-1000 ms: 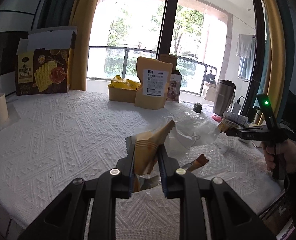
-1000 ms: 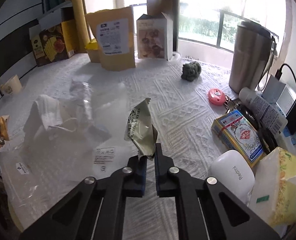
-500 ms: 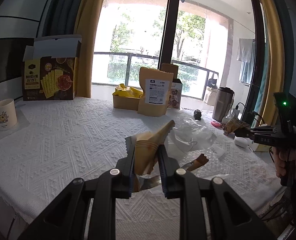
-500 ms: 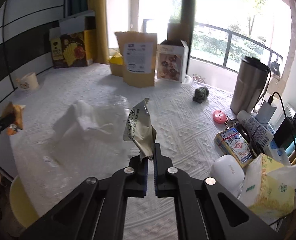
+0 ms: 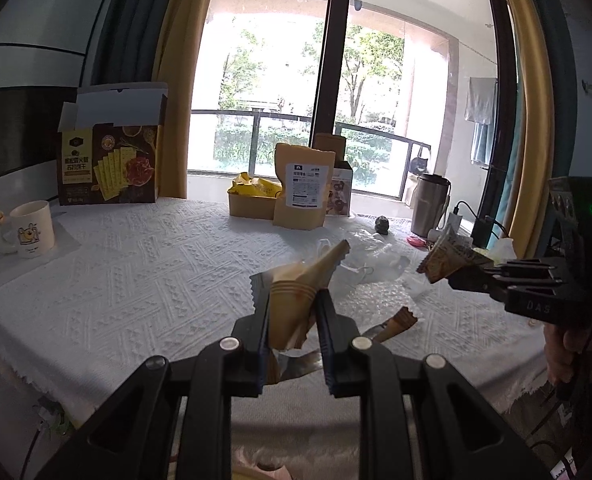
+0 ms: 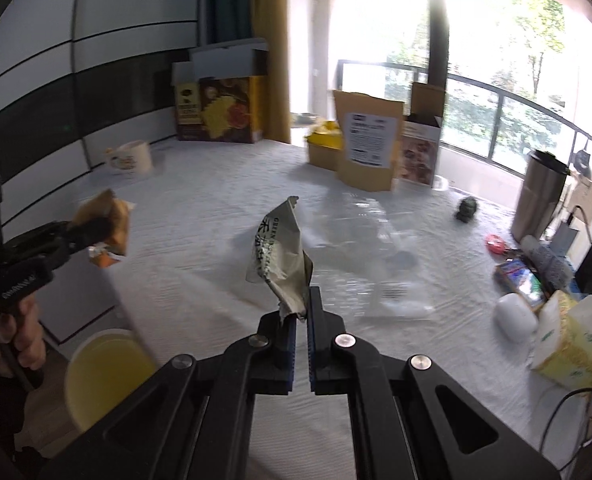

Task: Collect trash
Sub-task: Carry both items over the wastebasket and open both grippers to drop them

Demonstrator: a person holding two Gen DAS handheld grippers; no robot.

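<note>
Claws both farther back from the table [image 5: 136,264] than before, left claw [image 5: 292,312] clamping orange wrapper [image 5: 299,288], right claw [image 6: 300,312] green wrapper [image 6: 280,252].

Table [image 5: 128,264]: cracker box [image 5: 110,162] back left, mug [image 5: 32,229] before it. Pouch [image 5: 303,186] back centre, tumbler [image 5: 429,204] to its right. Plastic sheet [image 6: 367,240] mid-table. Bin [image 6: 108,372] below table's near left edge. Tissue pack [image 6: 571,336] near right.
</note>
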